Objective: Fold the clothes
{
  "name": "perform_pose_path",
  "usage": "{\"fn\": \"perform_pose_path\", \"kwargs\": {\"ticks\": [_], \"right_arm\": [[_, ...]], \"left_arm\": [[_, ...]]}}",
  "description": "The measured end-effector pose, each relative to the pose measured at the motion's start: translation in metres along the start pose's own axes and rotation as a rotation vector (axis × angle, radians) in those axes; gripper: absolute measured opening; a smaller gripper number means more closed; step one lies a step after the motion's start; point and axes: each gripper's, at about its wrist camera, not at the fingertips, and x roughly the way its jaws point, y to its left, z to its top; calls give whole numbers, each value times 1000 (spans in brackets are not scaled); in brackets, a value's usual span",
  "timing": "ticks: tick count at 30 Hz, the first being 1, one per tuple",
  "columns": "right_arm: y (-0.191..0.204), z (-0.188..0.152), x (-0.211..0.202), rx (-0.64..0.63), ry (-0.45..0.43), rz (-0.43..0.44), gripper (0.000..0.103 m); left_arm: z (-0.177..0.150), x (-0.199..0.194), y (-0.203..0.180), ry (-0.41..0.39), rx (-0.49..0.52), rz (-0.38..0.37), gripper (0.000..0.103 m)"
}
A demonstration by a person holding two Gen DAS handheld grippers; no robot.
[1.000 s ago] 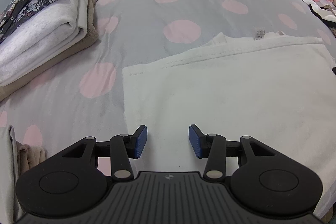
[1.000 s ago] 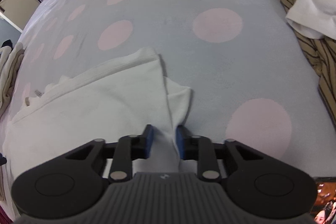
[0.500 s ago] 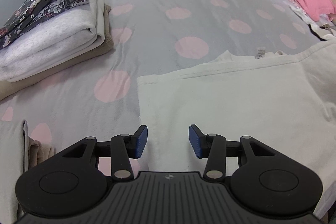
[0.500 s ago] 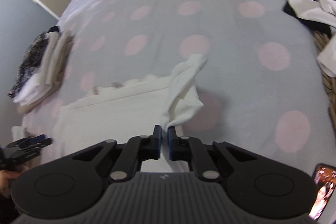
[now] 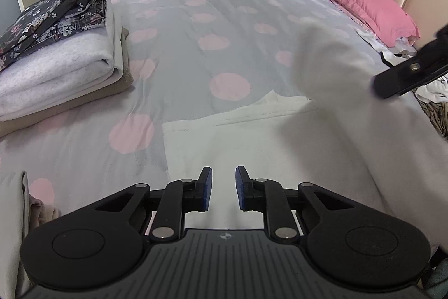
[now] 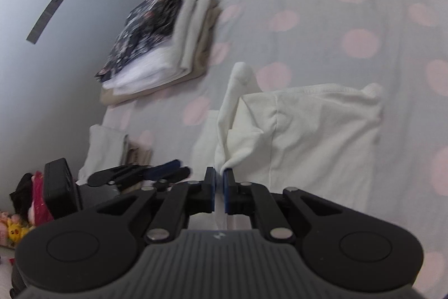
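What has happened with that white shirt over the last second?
The right tongs, already shut on the white shirt, lifted its sleeve and swung it over toward the folded pile. The left tongs stayed open, holding nothing; the pile did not move.

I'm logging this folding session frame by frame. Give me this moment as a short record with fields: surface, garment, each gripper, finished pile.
surface: bed with a grey duvet with pink dots
garment: white garment lying on the duvet, one side lifted
right gripper: shut on the white garment's lifted side, carrying it over the flat part
left gripper: open, empty, above the garment's near edge
finished pile: folded stack, floral item on top, to the left
pillow: pink pillow by the headboard
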Motion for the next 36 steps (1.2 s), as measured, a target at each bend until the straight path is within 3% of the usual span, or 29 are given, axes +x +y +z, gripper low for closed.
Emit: {"fn": "perform_pose_path", "kwargs": {"ticks": [10,19,26,29,36], "right_arm": [[27,4,108,40,75,33,7],[31,2,171,46,120,-12,7],[29,-2,184,25,127,-40,11],[31,-6,173,5,108,-43,16],[36,-15,143,-39,59,-47,18]], "left_arm": [[-10,4,27,30,-70,54,16],[-15,11,40,66,-90,91,16],[-17,18,41,106,-94,98,16],[-17,18,38,117,-89,102,16],[-15,13,42,128,-130,119,16]]}}
